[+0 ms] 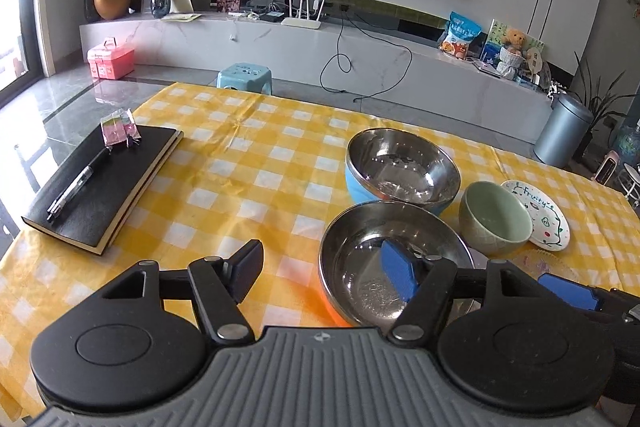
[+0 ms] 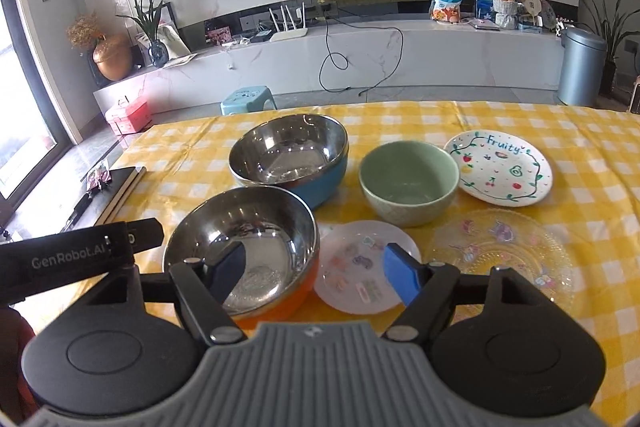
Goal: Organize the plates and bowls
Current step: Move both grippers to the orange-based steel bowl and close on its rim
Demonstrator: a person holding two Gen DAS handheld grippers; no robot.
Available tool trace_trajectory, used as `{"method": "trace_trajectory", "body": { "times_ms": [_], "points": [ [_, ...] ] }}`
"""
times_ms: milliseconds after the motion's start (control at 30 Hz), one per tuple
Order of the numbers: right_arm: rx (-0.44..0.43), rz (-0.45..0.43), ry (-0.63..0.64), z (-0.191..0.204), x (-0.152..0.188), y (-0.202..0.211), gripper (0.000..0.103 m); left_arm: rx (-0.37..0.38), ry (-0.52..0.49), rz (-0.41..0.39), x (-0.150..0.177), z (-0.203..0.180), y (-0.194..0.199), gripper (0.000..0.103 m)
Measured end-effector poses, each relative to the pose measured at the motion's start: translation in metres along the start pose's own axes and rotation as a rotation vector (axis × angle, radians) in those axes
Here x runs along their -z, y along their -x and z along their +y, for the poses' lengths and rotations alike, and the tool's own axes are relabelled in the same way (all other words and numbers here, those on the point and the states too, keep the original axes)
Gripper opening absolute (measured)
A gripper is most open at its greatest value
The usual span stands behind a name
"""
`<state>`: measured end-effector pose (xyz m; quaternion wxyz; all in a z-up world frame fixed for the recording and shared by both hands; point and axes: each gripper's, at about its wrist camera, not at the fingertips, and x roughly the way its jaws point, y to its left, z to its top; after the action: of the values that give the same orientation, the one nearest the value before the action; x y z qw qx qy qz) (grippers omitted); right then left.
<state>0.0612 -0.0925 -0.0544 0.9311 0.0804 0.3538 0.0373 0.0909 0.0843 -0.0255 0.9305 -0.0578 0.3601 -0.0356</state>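
A: Left wrist view: the left gripper point(image 1: 320, 277) has open jaws straddling the near rim of the orange-sided steel bowl point(image 1: 362, 269), lower centre on the counter point(image 1: 240, 163).

B: Right wrist view: the right gripper point(image 2: 316, 273), jaws open and empty, spans that bowl's point(image 2: 256, 227) right rim. Both closing there could tip it.

You have bare tablecloth point(image 1: 240, 163) at the left wrist frame's centre; the notebook point(image 1: 104, 187) blocks left, crowded bowls point(image 1: 400, 167) right.

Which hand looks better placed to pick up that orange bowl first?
Probably the left gripper: its open jaws straddle the orange bowl's left rim. The right gripper straddles the opposite rim, partly over the frosted plate.
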Motion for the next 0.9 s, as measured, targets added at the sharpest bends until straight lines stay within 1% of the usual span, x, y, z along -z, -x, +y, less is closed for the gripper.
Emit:
{"method": "trace_trajectory", "body": {
  "times_ms": [33, 100, 200, 267, 333, 367, 433, 533, 600, 667, 733, 767, 800, 900],
  "points": [
    [0.004, 0.011, -0.003, 0.001, -0.001, -0.004, 0.074, 0.01, 0.014, 0.012, -0.001, 0.002, -0.004, 0.079],
    [0.002, 0.029, -0.022, 0.001, -0.003, -0.012, 0.068, 0.017, 0.039, 0.042, -0.004, 0.005, -0.013, 0.074],
    [-0.005, 0.059, -0.059, 0.0, -0.005, -0.022, 0.064, 0.012, 0.065, 0.075, -0.004, 0.009, -0.026, 0.071],
    [-0.001, 0.072, -0.071, 0.0, -0.005, -0.029, 0.063, 0.018, 0.086, 0.094, -0.004, 0.011, -0.033, 0.07],
    [0.003, 0.087, -0.08, 0.0, -0.004, -0.035, 0.057, 0.026, 0.102, 0.11, -0.003, 0.012, -0.039, 0.069],
    [0.006, 0.095, -0.085, 0.0, -0.004, -0.038, 0.054, 0.024, 0.104, 0.117, -0.002, 0.012, -0.041, 0.066],
    [0.006, 0.111, -0.098, 0.0, -0.003, -0.042, 0.05, 0.014, 0.108, 0.134, -0.001, 0.011, -0.046, 0.061],
    [0.005, 0.127, -0.109, 0.0, -0.001, -0.047, 0.041, 0.016, 0.114, 0.158, 0.0, 0.01, -0.053, 0.05],
    [0.003, 0.136, -0.116, -0.001, 0.001, -0.05, 0.033, 0.016, 0.115, 0.171, 0.001, 0.009, -0.057, 0.038],
    [0.002, 0.148, -0.125, -0.001, 0.003, -0.053, 0.027, 0.019, 0.109, 0.184, 0.002, 0.006, -0.059, 0.03],
    [-0.013, 0.147, -0.138, -0.003, 0.005, -0.056, 0.024, 0.027, 0.103, 0.194, 0.003, 0.004, -0.062, 0.021],
    [-0.019, 0.146, -0.141, -0.003, 0.005, -0.056, 0.019, 0.024, 0.095, 0.198, 0.003, 0.002, -0.063, 0.015],
    [-0.026, 0.145, -0.143, -0.002, 0.005, -0.056, 0.019, 0.013, 0.087, 0.199, 0.004, 0.001, -0.063, 0.012],
    [-0.02, 0.148, -0.15, -0.003, 0.004, -0.057, 0.017, 0.008, 0.085, 0.197, 0.004, 0.001, -0.062, 0.01]
  ]
}}
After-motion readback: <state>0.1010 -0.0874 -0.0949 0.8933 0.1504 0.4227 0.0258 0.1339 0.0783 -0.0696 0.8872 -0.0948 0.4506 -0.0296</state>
